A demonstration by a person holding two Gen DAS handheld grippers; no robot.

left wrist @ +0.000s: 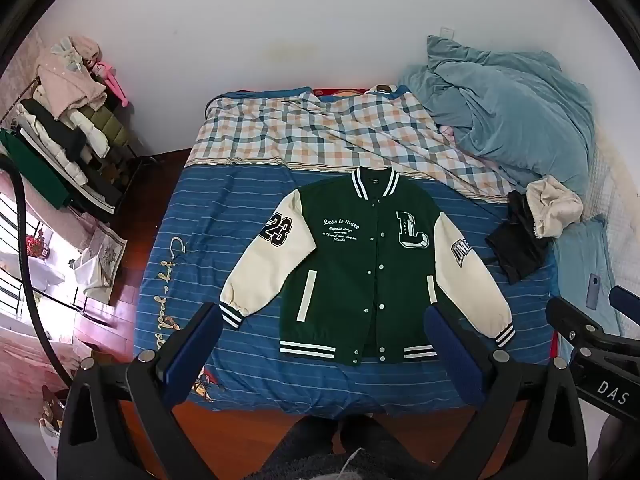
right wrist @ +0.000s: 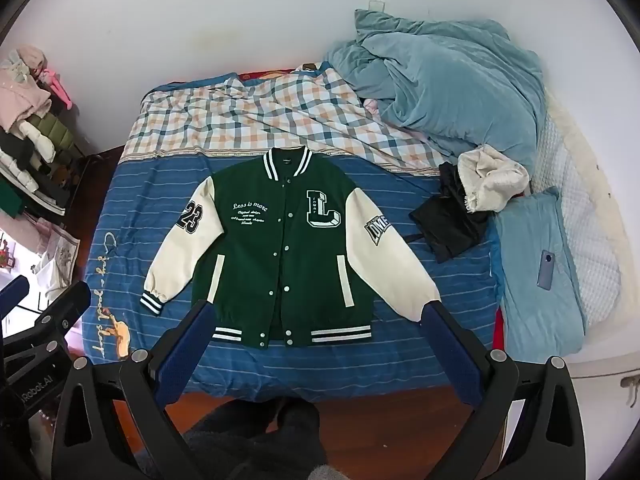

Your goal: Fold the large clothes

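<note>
A green varsity jacket [left wrist: 360, 264] with cream sleeves lies flat, front up and snapped shut, on the blue striped bed sheet [left wrist: 224, 248]; the collar points to the far wall. In the right wrist view the jacket [right wrist: 280, 240] sits mid-bed, hem nearest me. My left gripper [left wrist: 323, 314] hovers open above the near bed edge, its blue pads framing the hem and left cuff, touching nothing. My right gripper [right wrist: 318, 309] is open too, held over the hem and right cuff. Each gripper shows at the edge of the other's view: the right gripper [left wrist: 588, 300] and the left gripper [right wrist: 48, 288].
A plaid quilt [right wrist: 260, 108] and a heaped blue duvet [right wrist: 448, 92] fill the far bed. A black garment [right wrist: 444, 224] and a cream one [right wrist: 492, 184] lie right of the jacket. A phone [right wrist: 546, 264] rests on a blue pillow [right wrist: 532, 312]. A loaded clothes rack [left wrist: 68, 128] stands left.
</note>
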